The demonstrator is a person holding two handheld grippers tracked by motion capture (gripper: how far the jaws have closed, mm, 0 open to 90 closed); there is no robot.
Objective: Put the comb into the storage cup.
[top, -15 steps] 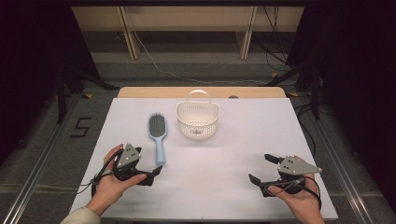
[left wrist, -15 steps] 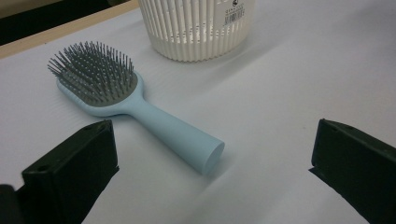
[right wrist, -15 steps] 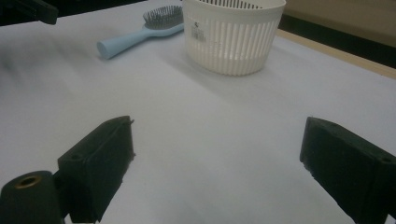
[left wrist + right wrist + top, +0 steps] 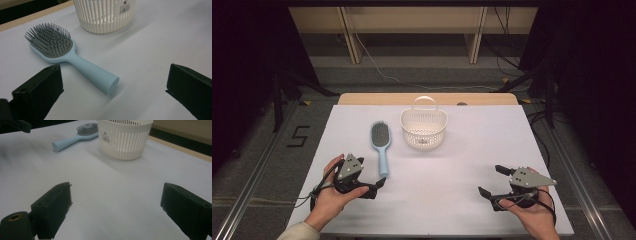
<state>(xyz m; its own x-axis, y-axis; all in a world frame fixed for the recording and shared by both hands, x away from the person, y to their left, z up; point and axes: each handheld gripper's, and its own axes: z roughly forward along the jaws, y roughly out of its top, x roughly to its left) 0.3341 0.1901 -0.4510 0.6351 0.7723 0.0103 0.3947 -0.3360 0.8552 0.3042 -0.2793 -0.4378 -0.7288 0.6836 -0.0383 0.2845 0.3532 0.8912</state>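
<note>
Now left tool (image 4: 379,184) wide open, empty, near hairbrush (image 4: 381,141).

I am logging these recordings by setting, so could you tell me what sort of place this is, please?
Probably a lab data-collection station rather than a home: a white-covered table with only a hairbrush and basket, loose cables on the floor, and a taped number 5.

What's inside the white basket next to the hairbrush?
From above, the white basket looks empty: just its slatted floor shows, though small and blurry. In both gripper views its wall hides the inside. The hairbrush lies outside, beside it.
</note>
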